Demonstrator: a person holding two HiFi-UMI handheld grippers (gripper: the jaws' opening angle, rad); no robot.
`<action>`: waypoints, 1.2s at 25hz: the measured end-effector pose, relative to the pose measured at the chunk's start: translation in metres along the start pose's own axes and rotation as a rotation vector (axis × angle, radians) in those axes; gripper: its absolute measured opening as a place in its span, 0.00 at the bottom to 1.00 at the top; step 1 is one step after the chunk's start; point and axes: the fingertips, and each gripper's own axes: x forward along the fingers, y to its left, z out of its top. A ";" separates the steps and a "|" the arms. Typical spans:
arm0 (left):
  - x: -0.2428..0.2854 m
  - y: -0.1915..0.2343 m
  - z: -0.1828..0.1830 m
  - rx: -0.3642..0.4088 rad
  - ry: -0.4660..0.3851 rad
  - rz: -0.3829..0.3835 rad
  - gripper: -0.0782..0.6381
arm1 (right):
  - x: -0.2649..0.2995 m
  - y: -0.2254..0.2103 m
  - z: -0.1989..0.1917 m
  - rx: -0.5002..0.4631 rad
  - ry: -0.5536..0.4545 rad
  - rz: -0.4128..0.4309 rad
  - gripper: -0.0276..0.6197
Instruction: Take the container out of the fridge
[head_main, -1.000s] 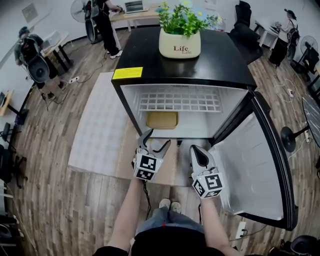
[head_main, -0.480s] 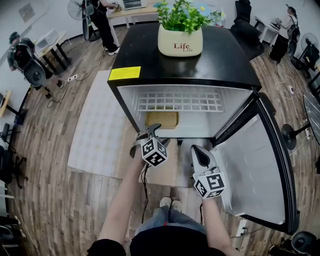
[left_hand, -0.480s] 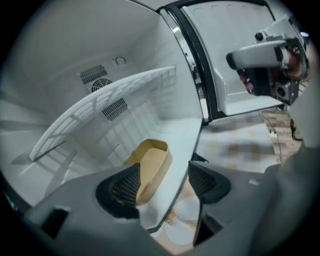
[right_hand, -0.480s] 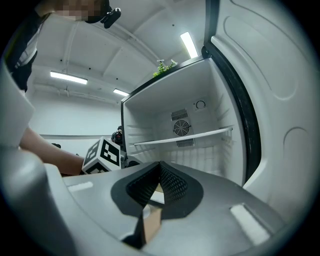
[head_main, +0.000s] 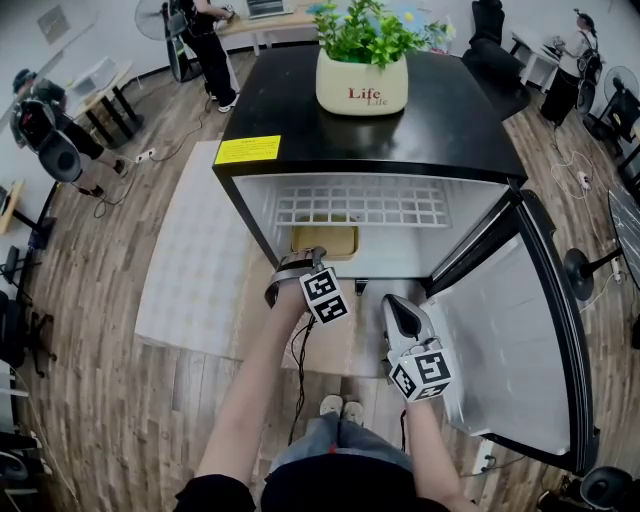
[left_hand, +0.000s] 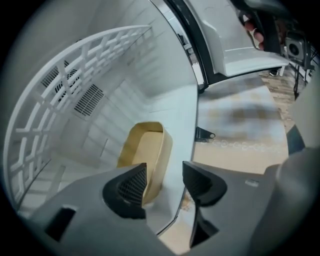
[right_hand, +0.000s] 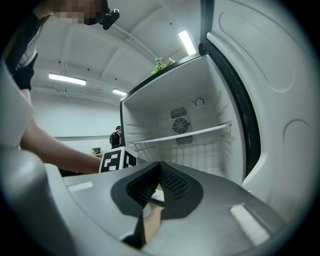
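Left tongs (left_hand: 162, 182) are hovering spread at near rim of container (left_hand: 145, 152), seemingly light, thin-walled, best pinched there; right tongs (right_hand: 159, 186) idling pressed together

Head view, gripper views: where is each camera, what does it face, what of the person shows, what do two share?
Head view: head-mounted, looking down at fridge; forearms, left tool, right tool.
Left gripper view: on left tool, facing container; open jaws.
Right gripper view: on right tool, facing fridge shelf; shut jaws.
Head and left views share the container.
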 end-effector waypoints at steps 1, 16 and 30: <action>0.002 -0.001 -0.002 0.016 0.022 -0.001 0.43 | 0.000 -0.001 -0.001 0.003 0.001 0.000 0.05; 0.013 0.006 -0.002 0.212 0.125 0.093 0.16 | -0.003 -0.005 0.000 0.020 -0.004 -0.010 0.05; -0.023 -0.020 0.011 0.113 0.008 0.057 0.13 | -0.019 0.001 0.008 0.010 -0.024 -0.029 0.05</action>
